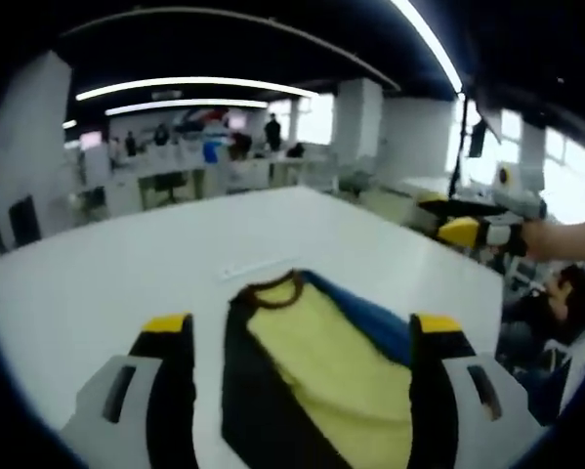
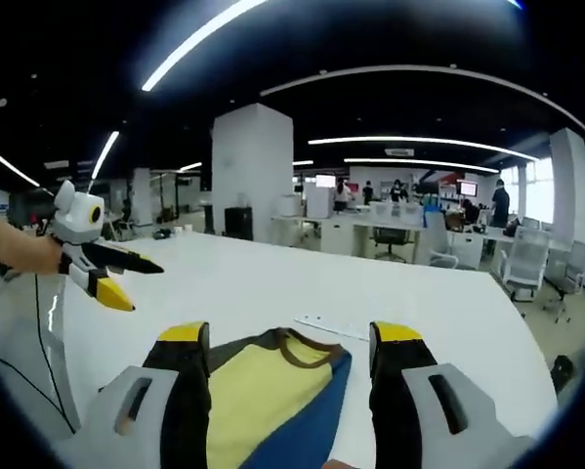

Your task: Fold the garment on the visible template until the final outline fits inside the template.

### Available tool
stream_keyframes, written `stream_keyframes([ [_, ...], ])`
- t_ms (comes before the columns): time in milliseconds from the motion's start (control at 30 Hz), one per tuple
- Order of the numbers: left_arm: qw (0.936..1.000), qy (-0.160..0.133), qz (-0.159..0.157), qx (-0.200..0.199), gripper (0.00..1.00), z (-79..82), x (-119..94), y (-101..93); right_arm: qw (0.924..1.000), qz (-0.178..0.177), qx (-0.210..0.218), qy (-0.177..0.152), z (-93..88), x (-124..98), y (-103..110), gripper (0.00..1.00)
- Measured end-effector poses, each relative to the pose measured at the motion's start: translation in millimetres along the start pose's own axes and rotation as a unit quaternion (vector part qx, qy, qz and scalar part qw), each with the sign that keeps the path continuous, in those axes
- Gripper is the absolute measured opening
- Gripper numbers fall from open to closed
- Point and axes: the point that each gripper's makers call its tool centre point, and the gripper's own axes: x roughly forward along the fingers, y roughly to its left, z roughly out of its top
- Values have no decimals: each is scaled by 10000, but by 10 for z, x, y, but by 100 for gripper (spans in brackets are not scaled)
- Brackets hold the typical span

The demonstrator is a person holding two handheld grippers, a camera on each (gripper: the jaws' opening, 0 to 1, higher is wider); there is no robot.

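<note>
On a broad white counter (image 1: 126,264), lay a small garment (image 1: 321,371), yellow down the front with a brown collar, a black sleeve on one side and a blue sleeve on the other, spread flat with the collar pointing away from both cameras. Seen just past the collar: a thin pale strip (image 2: 323,325) lying on the counter, perhaps a marker; no clear template outline made out. Judged soft, light and limp, likely to sag and slide on the smooth surface, so best pinched at a sleeve edge, shoulder or hem corner rather than mid-panel, and lifted only a little while folding inward. Held above and near the garment, left tongs (image 1: 302,342) with yellow-tipped black jaws spread wide to either side of the cloth, empty, touching nothing as far as could be told. Likewise poised over the collar end, right tongs (image 2: 292,357), jaws parted and empty. In the left gripper view, right tongs raised off to the right, held by a bare forearm (image 1: 570,236) reaching in level from the edge. In the right gripper view, left tongs lifted at the left, tilted downward toward the counter. Beyond, an open office (image 2: 409,210) with desks and distant people.
</note>
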Motion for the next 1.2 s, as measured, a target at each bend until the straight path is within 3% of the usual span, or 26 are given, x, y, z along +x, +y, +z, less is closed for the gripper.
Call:
stream_keyframes([
  [233, 9998, 147, 52, -83, 86, -250, -131, -42, 9998, 80, 110, 109, -156, -103, 158, 66],
  [533, 9979, 543, 74, -359, 85, -855, -327, -216, 9991, 162, 274, 268, -408, -246, 336, 65],
  [633, 9970, 634, 111, -430, 85, -992, -375, -238, 9987, 205, 302, 352, -506, -291, 391, 65],
  [867, 9955, 716, 209, -591, 85, -1167, -441, -239, 9978, 272, 405, 457, -646, -351, 472, 65],
  [1200, 9947, 797, 249, -605, 84, -1230, -407, -258, 9968, 289, 481, 567, -795, -386, 473, 64],
])
